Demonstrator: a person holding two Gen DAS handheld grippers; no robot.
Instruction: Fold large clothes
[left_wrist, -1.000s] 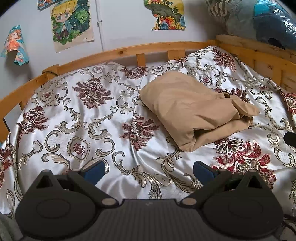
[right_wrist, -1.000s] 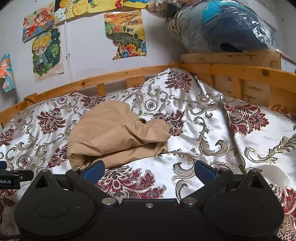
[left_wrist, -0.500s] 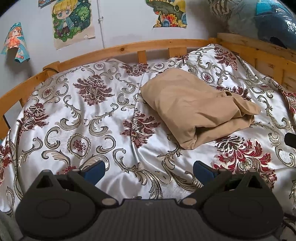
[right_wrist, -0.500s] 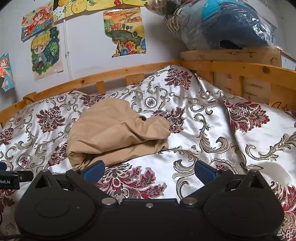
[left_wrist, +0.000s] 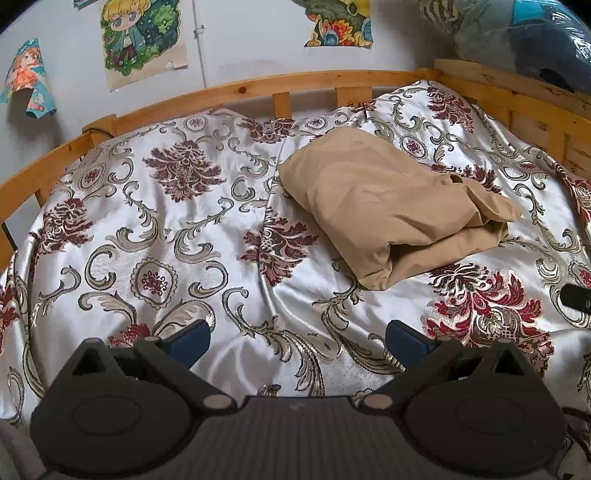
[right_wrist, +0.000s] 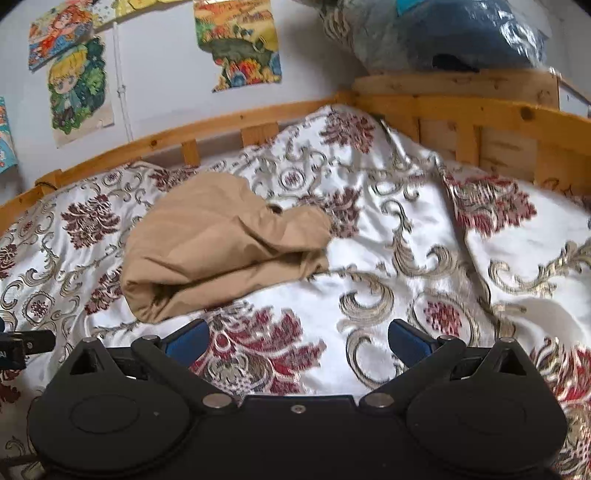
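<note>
A tan garment (left_wrist: 388, 206) lies folded into a thick bundle on the patterned bedspread (left_wrist: 177, 236), its layered edges facing the near right. In the right wrist view the same tan garment (right_wrist: 218, 243) sits left of centre. My left gripper (left_wrist: 297, 338) is open over the bedspread, short of the bundle, with nothing between its blue-padded fingers. My right gripper (right_wrist: 297, 338) is open too, empty, hovering over the bedspread (right_wrist: 424, 258) to the right of the garment. Part of the right gripper (left_wrist: 576, 297) shows at the left view's right edge.
A wooden bed rail (left_wrist: 258, 86) curves around the far side and the right side (right_wrist: 480, 122). Cartoon posters (left_wrist: 144, 37) hang on the wall behind. A plastic-wrapped bundle of bedding (right_wrist: 443, 33) rests on the wooden ledge at the top right.
Both grippers have drawn back slightly and risen; the garment lies a little lower in each view. The right view has panned and is blurred. The garment itself has not moved.
</note>
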